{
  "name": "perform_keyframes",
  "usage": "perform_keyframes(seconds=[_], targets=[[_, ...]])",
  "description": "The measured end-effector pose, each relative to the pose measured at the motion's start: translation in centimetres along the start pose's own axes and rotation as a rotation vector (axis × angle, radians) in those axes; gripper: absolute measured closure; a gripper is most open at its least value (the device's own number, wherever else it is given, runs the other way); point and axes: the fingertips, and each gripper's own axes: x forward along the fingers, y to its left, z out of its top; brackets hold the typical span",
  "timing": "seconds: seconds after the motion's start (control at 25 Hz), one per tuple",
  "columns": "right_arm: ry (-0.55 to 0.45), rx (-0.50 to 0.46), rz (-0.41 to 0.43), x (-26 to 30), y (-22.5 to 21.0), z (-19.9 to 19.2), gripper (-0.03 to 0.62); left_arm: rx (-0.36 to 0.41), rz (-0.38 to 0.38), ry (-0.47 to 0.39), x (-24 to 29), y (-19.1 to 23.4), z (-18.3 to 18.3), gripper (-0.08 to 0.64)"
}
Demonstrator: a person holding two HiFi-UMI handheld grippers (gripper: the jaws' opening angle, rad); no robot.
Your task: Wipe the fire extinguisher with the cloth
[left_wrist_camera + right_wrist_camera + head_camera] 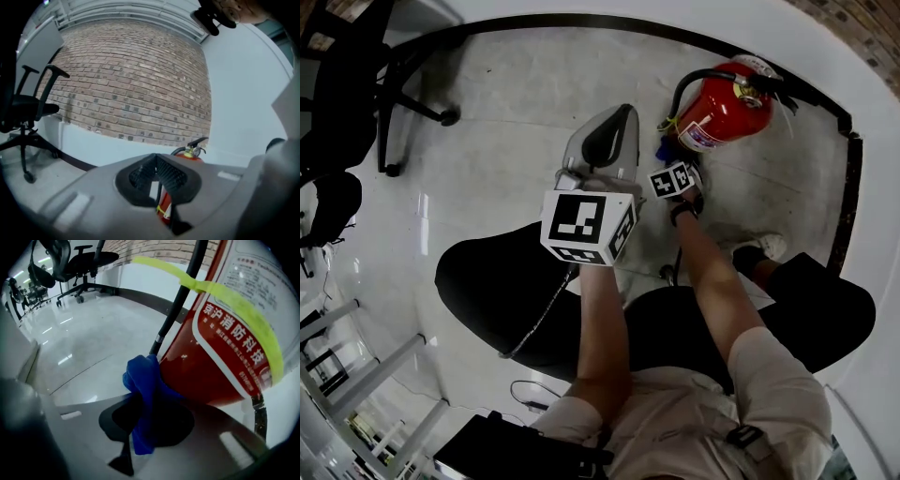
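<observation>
A red fire extinguisher stands on the pale floor near the wall corner, with a black hose and a yellow tape band. My right gripper is low at its left side, shut on a blue cloth. The cloth presses against the lower red body. My left gripper hangs further left and higher, apart from the extinguisher. Its jaws meet at the tips with nothing held. Past them the extinguisher shows its valve and part of its body.
Black office chairs stand at the far left. A white wall with a dark baseboard curves behind the extinguisher, and a brick wall rises beyond. A thin cable lies on the floor by the person's knees. A shoe rests at right.
</observation>
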Motion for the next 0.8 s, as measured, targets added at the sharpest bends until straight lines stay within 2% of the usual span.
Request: perform_keyframes(seconds=[0.12, 0.24, 0.32, 0.44, 0.56, 0.64, 0.68, 0.72, 0.8], targets=[[-0.099, 0.039, 0.069, -2.0, -0.1, 1.4, 0.525, 0.031, -0.017, 0.016, 0.0, -0.4, -0.6, 0.561], [-0.299, 0.028, 0.116, -9.7, -0.5, 4.5, 0.523, 0.038, -0.009, 0.020, 0.0, -0.4, -0.7, 0.561], [-0.444, 0.049, 0.087, -17.2, -2.1, 7.0, 0.523, 0.059, -0.006, 0.013, 0.1, -0.6, -0.1, 0.561], [-0.669, 0.136, 0.005, -27.9, -6.0, 10.2, 0.523, 0.100, -0.013, 0.001, -0.1, -1.5, 0.9, 0.561], [-0.840, 0.136, -0.116, -35.9, -10.0, 12.9, 0.523, 0.114, -0.046, -0.027, -0.3, -2.9, 1.6, 0.561], [-0.873, 0.081, -0.243, -38.5, -12.3, 14.3, 0.523, 0.104, -0.065, -0.051, -0.5, -3.4, 2.1, 0.561], [-0.854, 0.040, -0.301, -38.7, -13.1, 14.8, 0.523, 0.099, -0.070, -0.058, -0.6, -3.6, 2.3, 0.561], [-0.824, 0.005, -0.338, -38.3, -13.7, 15.2, 0.523, 0.098, -0.070, -0.062, -0.7, -3.7, 2.3, 0.561], [-0.795, -0.005, -0.337, -37.0, -13.8, 15.7, 0.523, 0.109, -0.065, -0.057, -0.8, -3.9, 2.0, 0.561]])
